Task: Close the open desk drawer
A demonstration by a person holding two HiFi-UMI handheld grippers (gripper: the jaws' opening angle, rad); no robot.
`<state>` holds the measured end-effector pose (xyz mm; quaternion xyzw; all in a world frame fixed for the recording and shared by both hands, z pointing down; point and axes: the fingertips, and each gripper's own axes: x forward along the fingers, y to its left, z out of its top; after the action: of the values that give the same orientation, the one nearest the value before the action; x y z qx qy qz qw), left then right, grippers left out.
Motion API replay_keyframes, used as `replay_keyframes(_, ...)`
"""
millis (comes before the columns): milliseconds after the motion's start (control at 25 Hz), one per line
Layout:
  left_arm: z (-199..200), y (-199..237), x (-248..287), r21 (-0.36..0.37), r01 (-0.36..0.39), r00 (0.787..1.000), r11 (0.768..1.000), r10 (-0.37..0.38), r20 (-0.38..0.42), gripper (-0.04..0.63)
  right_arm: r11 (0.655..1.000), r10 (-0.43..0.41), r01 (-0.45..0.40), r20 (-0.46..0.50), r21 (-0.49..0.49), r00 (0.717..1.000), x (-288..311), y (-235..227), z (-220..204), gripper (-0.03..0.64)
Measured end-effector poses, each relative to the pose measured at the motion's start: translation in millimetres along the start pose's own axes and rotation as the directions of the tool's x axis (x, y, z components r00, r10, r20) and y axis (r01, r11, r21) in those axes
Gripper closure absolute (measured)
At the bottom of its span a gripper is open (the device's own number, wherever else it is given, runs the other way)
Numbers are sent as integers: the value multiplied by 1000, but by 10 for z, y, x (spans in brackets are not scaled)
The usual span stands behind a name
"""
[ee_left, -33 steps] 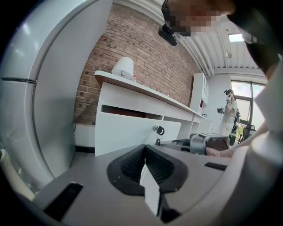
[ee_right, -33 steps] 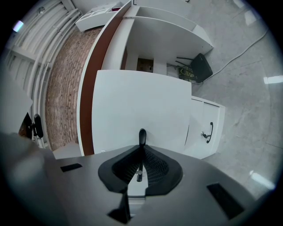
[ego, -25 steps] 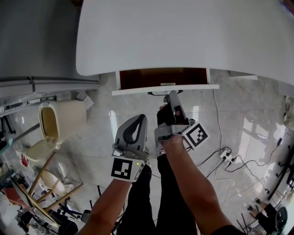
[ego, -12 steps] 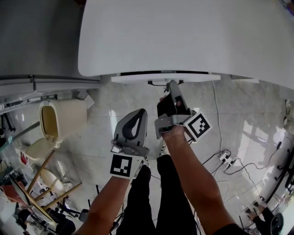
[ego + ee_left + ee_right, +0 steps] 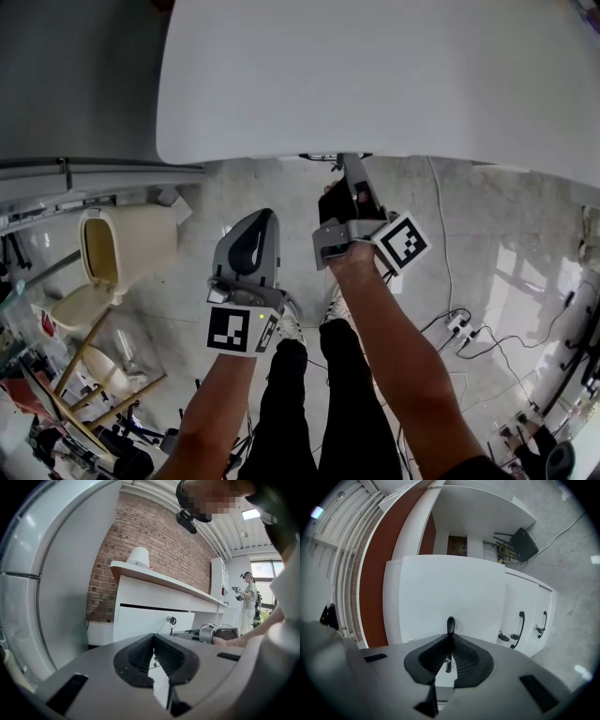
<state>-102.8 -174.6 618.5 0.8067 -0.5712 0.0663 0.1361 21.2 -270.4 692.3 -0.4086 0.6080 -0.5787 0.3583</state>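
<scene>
The white desk top [image 5: 375, 75] fills the top of the head view, and the drawer sits pushed in beneath it, with only its black handle [image 5: 330, 157] showing at the desk's edge. My right gripper [image 5: 350, 171] reaches to that edge. In the right gripper view the white drawer front [image 5: 450, 592] is close ahead and the jaws of my right gripper [image 5: 450, 644] are shut on the black handle [image 5: 450, 624]. My left gripper [image 5: 251, 246] hangs lower and to the left, shut and empty. The left gripper view shows the left gripper [image 5: 153, 644] facing the drawer front [image 5: 150, 620] with a key [image 5: 170, 620] in its lock.
A cream bin [image 5: 122, 246] stands on the floor at left, with wooden frames [image 5: 84, 375] below it. A power strip and cables [image 5: 459, 321] lie at right. Lower cabinet doors with black handles [image 5: 520, 629] are beside the drawer. A person [image 5: 248, 597] stands far off.
The drawer has slid from open to fully under the desk top. My right gripper moved with the handle toward the desk. My left gripper drifted left.
</scene>
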Motion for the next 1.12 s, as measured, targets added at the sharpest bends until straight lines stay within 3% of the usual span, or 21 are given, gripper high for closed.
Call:
replay_keyframes(480,123,212,164,70,-11,1000,997,10,16,588,999,-8,8,24,34,1000,211,1,89,577)
replay_keyframes(1120,121,100,163,65,-5,1000,998,4,9,588,999,-8,6,56,32,998,314,74,175,577)
